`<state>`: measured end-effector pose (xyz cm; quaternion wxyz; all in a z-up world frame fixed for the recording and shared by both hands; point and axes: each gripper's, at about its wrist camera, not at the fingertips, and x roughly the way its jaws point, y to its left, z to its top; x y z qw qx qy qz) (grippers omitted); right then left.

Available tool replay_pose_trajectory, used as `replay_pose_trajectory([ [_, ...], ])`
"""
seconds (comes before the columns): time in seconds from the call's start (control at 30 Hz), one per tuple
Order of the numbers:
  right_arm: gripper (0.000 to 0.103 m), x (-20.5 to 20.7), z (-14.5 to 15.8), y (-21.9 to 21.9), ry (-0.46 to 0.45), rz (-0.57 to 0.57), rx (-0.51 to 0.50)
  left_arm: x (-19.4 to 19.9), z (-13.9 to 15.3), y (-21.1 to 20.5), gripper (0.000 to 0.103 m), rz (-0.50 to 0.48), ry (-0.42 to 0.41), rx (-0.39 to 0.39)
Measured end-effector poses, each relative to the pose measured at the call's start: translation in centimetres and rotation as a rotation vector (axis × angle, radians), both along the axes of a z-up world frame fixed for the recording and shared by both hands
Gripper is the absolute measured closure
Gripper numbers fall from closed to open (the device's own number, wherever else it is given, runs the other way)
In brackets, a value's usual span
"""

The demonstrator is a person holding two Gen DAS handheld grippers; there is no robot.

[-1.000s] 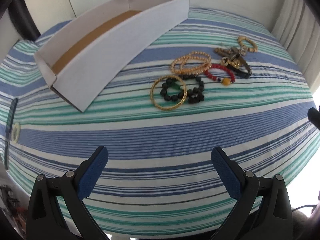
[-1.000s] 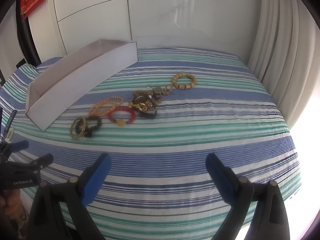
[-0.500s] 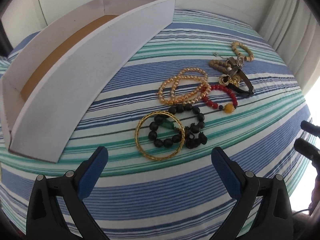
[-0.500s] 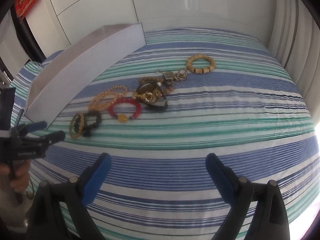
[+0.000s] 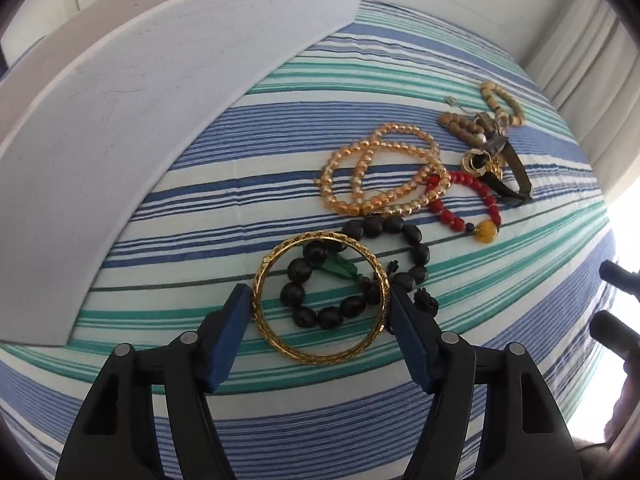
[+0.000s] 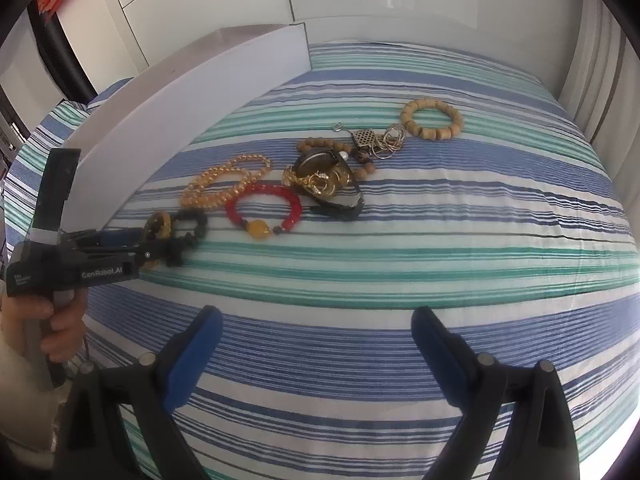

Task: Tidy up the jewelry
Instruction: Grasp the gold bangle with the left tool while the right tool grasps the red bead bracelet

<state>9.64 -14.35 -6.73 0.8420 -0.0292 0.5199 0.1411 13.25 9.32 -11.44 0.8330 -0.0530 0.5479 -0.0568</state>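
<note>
A gold bangle (image 5: 320, 300) lies on the striped bed over a black bead bracelet (image 5: 376, 232). My left gripper (image 5: 320, 304) has closed in on the bangle, one blue pad (image 5: 234, 320) touching each side of it. Beyond lie an amber bead strand (image 5: 380, 172), a red bead bracelet (image 5: 464, 200), a watch with tangled gold pieces (image 5: 496, 160) and a wooden bead bracelet (image 6: 432, 118). My right gripper (image 6: 316, 344) is open and empty above the bed, well short of the jewelry. The left gripper also shows at the left of the right wrist view (image 6: 156, 240).
A long white cardboard box (image 5: 140, 92) lies at the left, its near wall close to the bangle; it also shows in the right wrist view (image 6: 192, 92). White walls and a curtain (image 6: 600, 60) stand behind the bed.
My left gripper has moved forward and down to the gold bangle and narrowed its jaws around it. My right gripper has moved a little closer to the jewelry and stays open.
</note>
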Motion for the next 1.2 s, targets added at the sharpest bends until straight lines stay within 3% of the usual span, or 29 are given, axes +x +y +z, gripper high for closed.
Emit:
replay_pose_trajectory([
  [0.13,0.006,0.8,-0.6,0.9,0.022,0.028,0.021,-1.1,1.3,1.0,0.033,0.037,-0.02,-0.006],
  [0.3,0.006,3.0,-1.5,2.7,0.041,0.088,0.064,-1.8,2.0,2.0,0.033,0.072,0.02,0.018],
  [0.37,0.016,4.1,-1.7,4.1,0.053,0.147,0.098,-2.0,1.9,2.1,0.033,0.082,0.037,0.02],
  [0.4,0.037,4.7,-1.9,4.8,0.059,0.174,0.101,-2.1,1.9,2.3,0.033,0.086,0.041,0.021],
  [0.43,0.051,5.3,-2.2,5.6,0.066,0.197,0.091,-2.2,1.8,2.3,0.033,0.091,0.043,0.024],
  [0.7,0.054,7.6,-5.0,9.0,0.097,0.343,-0.048,-2.4,1.8,2.9,0.033,0.098,0.057,0.021],
  [0.77,0.071,7.2,-4.9,9.1,0.069,0.372,-0.107,-2.5,2.0,3.0,0.033,0.102,0.064,0.026],
  [0.8,0.086,7.0,-4.8,9.0,0.079,0.381,-0.107,-2.6,2.1,3.1,0.033,0.103,0.067,0.025],
  [0.97,0.086,5.9,-3.5,8.2,0.123,0.373,-0.078,-2.7,3.9,2.8,0.033,0.101,0.059,0.015],
  [1.2,0.086,5.4,3.9,7.4,0.077,0.348,0.105,-2.2,9.3,2.9,0.033,0.102,0.022,0.003],
])
